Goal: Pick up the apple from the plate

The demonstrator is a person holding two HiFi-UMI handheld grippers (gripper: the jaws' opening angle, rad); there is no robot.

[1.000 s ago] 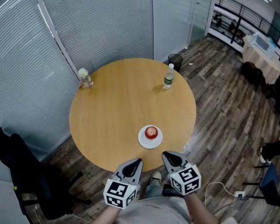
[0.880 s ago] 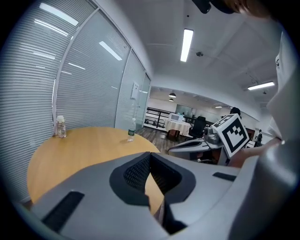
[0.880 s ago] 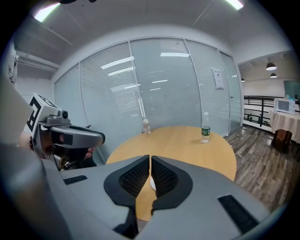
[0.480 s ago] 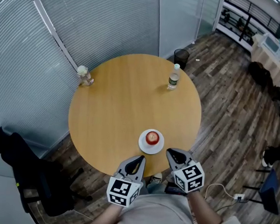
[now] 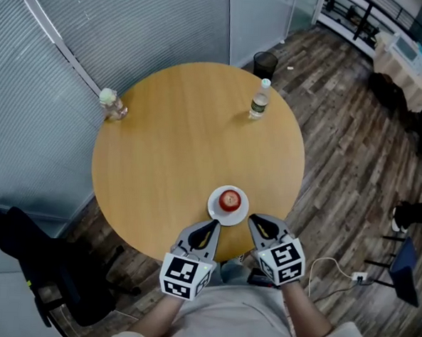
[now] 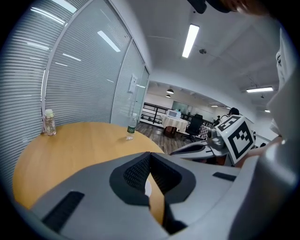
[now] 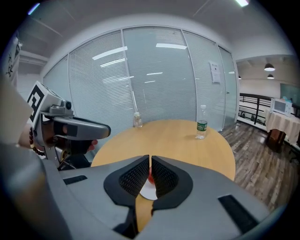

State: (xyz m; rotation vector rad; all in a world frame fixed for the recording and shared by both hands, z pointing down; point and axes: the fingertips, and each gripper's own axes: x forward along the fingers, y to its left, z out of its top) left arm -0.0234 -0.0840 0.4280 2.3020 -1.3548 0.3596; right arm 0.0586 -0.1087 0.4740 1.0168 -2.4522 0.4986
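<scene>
Round table [image 5: 162, 154], and all the action sits at its near edge. The plate [image 5: 213, 208] is our marker. The left gripper [image 5: 212, 227] is just off the plate's near-left side and the right gripper [image 5: 255, 222] just off its near-right, neither touching it. Both sets of jaws are pressed together with nothing between them.

That's the first worry. Go in like this and the closed tips can only nudge the apple [image 5: 229, 199], which sits in the middle of the plate. A round fruit would likely roll off the far rim.

Second worry: the plate lies close to the table's edge, so a low approach could catch its rim and shove or tip it.

Third: two grippers coming at the plate from either side could knock into each other over it.

The bottle [image 5: 258, 103] stands well beyond the plate, out of harm's way. One pair of jaws needs to spread before the reach.
</scene>
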